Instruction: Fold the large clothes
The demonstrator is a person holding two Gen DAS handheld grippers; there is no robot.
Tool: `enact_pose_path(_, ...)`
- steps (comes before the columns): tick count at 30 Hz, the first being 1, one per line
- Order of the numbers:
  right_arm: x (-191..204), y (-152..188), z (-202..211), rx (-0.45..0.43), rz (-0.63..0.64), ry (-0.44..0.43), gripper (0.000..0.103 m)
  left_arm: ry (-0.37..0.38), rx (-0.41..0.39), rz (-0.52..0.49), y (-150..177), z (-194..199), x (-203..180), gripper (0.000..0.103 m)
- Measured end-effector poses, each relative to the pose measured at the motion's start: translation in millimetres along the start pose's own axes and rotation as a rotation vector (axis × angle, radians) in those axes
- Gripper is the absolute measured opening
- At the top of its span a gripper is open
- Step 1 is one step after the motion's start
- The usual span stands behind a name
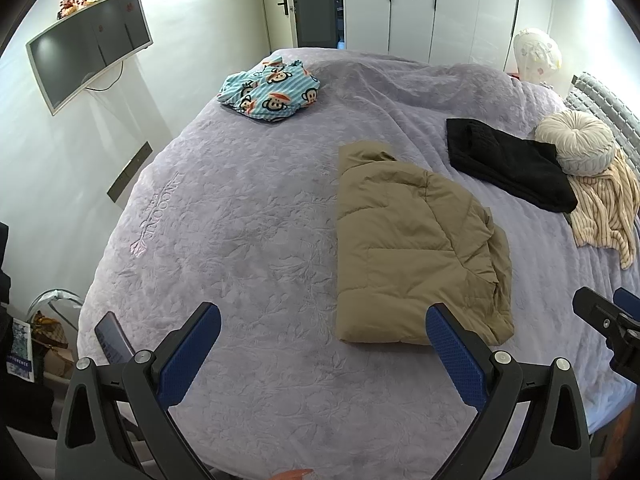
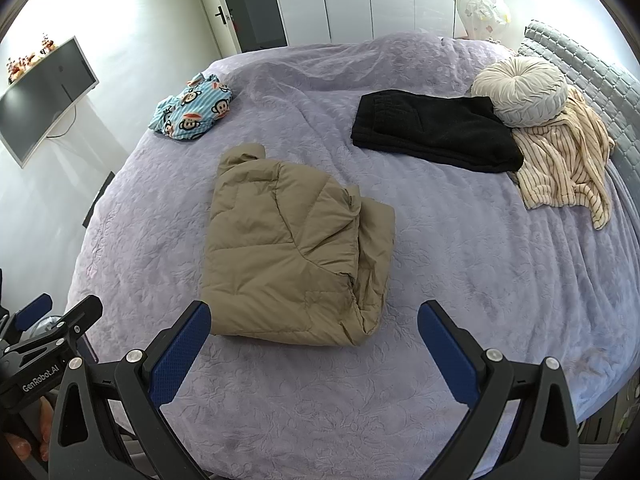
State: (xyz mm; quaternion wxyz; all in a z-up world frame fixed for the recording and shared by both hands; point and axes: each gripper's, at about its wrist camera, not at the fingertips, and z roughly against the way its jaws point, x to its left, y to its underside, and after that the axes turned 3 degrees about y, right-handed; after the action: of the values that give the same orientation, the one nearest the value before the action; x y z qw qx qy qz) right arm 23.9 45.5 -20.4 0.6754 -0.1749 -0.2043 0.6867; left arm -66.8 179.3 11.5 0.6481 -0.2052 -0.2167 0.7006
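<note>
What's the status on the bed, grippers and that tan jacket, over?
Left gripper open, right gripper open, both empty above the bedspread. Tan puffer jacket lies folded, untouched. Nothing between grippers and jacket; black garment lies apart, farther back.

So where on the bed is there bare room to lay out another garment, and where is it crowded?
Bare bedspread: the wide patch right of the folded tan jacket, below the black garment, and the stretch between the jacket and the monkey-print piece. Crowded: the headboard corner with the round cushion and striped garment.
</note>
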Motion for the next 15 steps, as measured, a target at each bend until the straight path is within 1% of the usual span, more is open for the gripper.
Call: enact_pose_path(15,-0.1,-1.2,0.0,0.0,0.004,-0.002,0.103,0.004,-0.002,-0.001,-4.5,2.7,1.7,0.103)
